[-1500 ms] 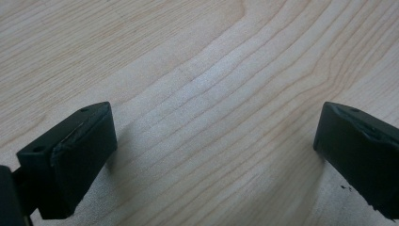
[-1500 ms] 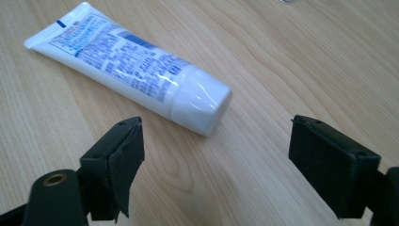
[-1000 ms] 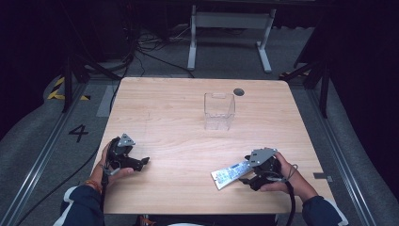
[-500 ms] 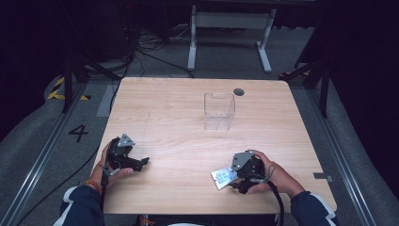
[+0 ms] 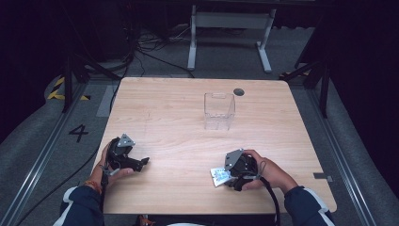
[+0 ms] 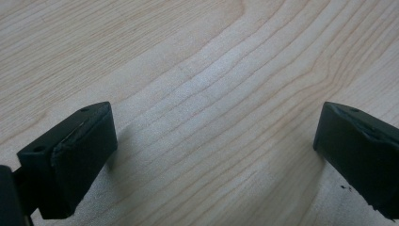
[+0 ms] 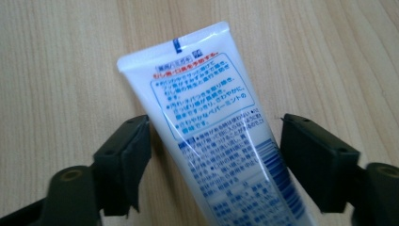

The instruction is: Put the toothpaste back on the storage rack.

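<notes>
A white tube [image 7: 211, 127] with blue and red print lies flat on the wooden table [image 5: 179, 136] near the front right, crimped end pointing away from the camera. My right gripper [image 7: 214, 136] straddles it. Its jaws have just been closing with the tube between them: the left pad meets the tube's edge, while a thin gap remains at the right pad. From above, the tube [image 5: 217, 177] pokes out to the left of the right gripper [image 5: 227, 178]. My left gripper [image 5: 141, 162] rests on the table at the front left, its jaws [image 6: 214, 141] wide open over bare wood.
A clear plastic box [image 5: 219, 110] stands upright at the table's middle back. A dark round hole cover [image 5: 239, 92] sits near the far edge. Beyond the table are a white metal frame [image 5: 226, 33] and cables on the floor.
My right hand has slid left along the table over the tube, and less of the tube now shows from above. The left hand has not moved.
</notes>
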### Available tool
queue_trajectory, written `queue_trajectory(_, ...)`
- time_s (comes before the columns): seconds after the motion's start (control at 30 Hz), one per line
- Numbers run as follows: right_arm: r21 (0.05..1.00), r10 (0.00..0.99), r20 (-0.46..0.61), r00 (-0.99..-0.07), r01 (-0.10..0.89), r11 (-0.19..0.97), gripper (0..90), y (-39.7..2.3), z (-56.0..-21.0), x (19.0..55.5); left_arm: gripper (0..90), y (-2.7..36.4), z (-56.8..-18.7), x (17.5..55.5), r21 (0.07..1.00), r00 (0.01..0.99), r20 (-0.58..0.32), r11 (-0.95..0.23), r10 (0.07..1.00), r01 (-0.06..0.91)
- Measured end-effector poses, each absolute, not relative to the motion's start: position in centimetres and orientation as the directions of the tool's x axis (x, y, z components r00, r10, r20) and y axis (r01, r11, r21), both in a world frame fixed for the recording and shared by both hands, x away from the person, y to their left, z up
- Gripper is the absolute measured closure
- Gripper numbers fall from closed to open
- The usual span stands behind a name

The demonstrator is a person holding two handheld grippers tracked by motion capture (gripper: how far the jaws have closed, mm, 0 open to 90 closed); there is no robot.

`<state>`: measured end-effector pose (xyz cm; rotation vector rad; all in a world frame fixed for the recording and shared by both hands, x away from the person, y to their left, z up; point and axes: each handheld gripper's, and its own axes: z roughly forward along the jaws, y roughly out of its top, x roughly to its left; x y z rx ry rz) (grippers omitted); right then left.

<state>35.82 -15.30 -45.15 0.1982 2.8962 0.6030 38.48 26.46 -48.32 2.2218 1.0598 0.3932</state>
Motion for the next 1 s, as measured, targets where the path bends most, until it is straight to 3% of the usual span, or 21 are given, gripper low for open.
queue_trajectory(0.1, 0.388, 0.178, -0.139, -0.974, 0.111, 0.915, 42.6, -15.1, -44.9, 36.4, 0.4, 26.5, -48.3, 38.5, 0.659, 0.631, -0.004, -0.472, 0.776, 0.585)
queue_trajectory(0.3, 0.332, 0.161, -0.091, -0.983, 0.122, 0.935, 40.4, -14.1, -44.7, 37.1, 0.4, 26.5, -48.3, 38.5, 0.659, 0.631, -0.004, -0.472, 0.776, 0.586)
queue_trajectory(0.57, 0.347, 0.198, -0.025, -0.98, 0.178, 0.921, 41.3, -13.8, -44.9, 37.6, 0.4, 26.5, -48.3, 38.5, 0.658, 0.637, -0.001, -0.479, 0.771, 0.581)
queue_trajectory(1.0, 0.346, 0.21, -0.05, -0.976, 0.181, 0.921, 61.3, -14.2, -44.1, 37.1, 0.4, 26.6, -48.3, 38.4, 0.659, 0.636, 0.002, -0.479, 0.772, 0.579)
